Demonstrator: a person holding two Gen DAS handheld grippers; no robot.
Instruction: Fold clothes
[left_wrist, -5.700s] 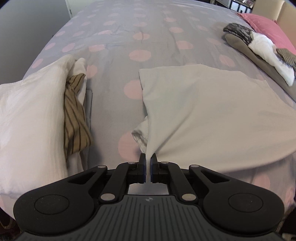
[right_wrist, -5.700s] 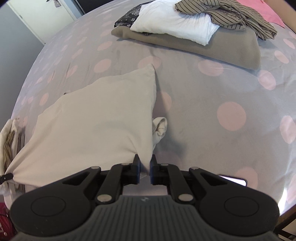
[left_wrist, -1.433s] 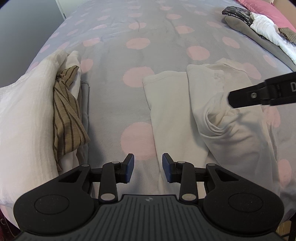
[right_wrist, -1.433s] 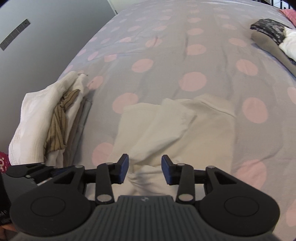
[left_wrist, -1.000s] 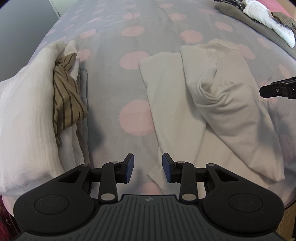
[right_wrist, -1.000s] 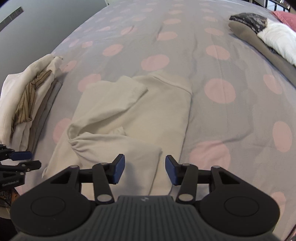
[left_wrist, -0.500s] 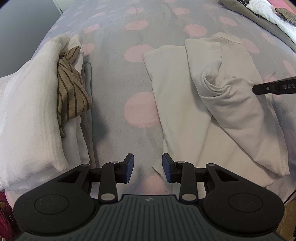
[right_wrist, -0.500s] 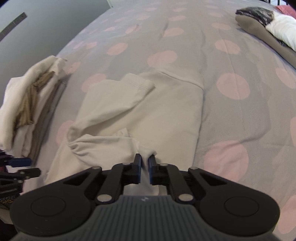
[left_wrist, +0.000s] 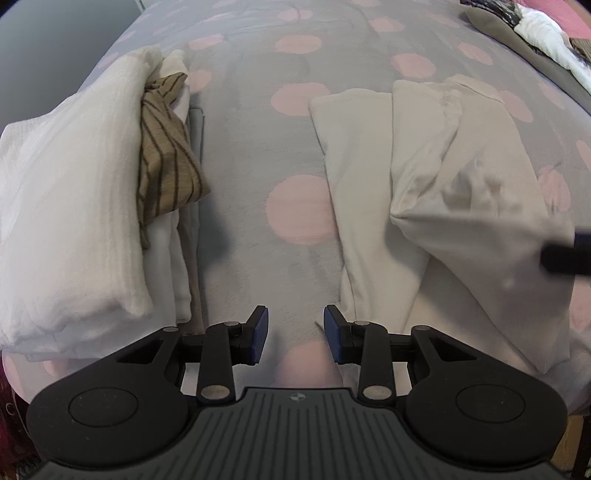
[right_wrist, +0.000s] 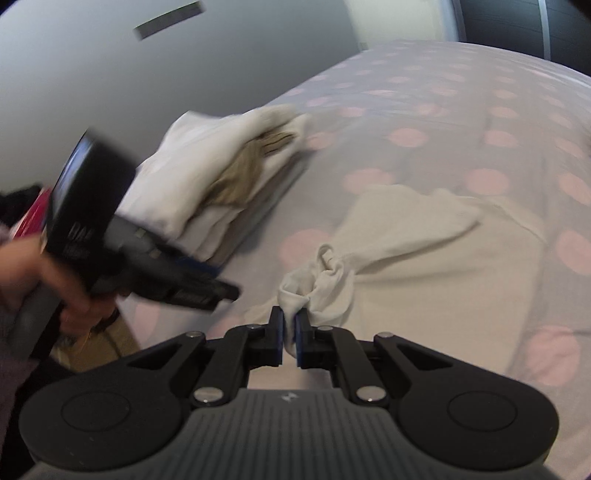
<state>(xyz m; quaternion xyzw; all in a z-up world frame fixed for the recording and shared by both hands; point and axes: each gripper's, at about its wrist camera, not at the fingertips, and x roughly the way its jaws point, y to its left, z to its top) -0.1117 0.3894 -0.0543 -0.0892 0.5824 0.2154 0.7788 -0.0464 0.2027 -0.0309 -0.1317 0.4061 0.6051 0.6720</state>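
Right wrist view showed the right tool (right_wrist: 290, 326) pinched tight on a bunched fold of the cream garment (right_wrist: 424, 254) – likely to carry it across the bed (right_wrist: 424, 110). Left tool (left_wrist: 295, 334) hovered with its fingers parted and bare, beside the garment's near edge.

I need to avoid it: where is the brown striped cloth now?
In the left wrist view the brown striped cloth lies at left, on the white folded pile, left of the cream garment.
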